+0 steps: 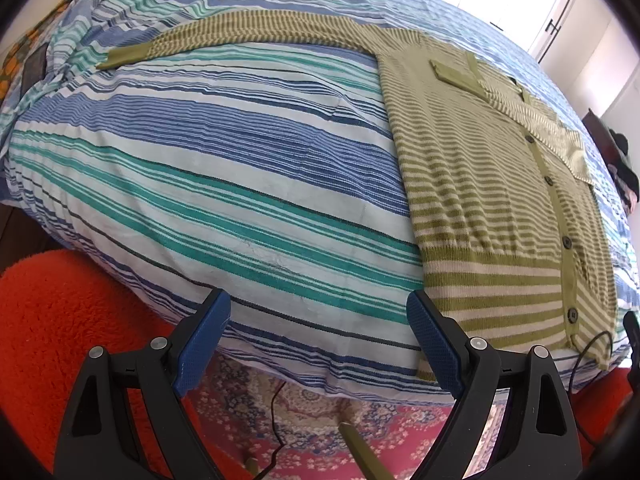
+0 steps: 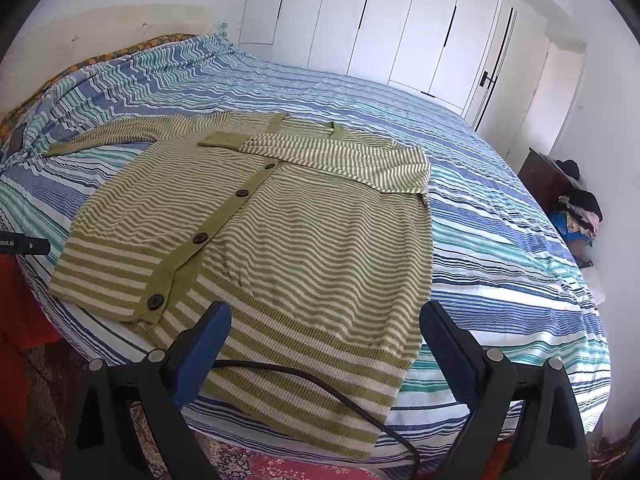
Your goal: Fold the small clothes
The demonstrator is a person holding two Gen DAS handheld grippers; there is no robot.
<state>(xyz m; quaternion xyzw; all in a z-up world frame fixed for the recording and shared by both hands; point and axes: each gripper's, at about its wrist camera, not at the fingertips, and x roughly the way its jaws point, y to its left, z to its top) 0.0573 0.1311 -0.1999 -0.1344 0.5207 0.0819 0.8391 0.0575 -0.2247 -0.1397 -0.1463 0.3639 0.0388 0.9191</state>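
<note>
Bed: broad bedspread (image 2: 500, 248) in blue, teal and white stripes, filling most of both views.
Far wall: white wardrobe doors (image 2: 380, 20), tall panels, dark gaps between them.
Door: white, dark handle (image 2: 486, 78), right of the wardrobe.
Right side: dark wooden cabinet (image 2: 538, 184) against the wall, heap of clothes (image 2: 580, 212) just beside it.
Floor: patterned red rug (image 1: 312, 428); shaggy orange-red rug (image 1: 60, 320) beside it.
Light: bright daylight, walls white.
</note>
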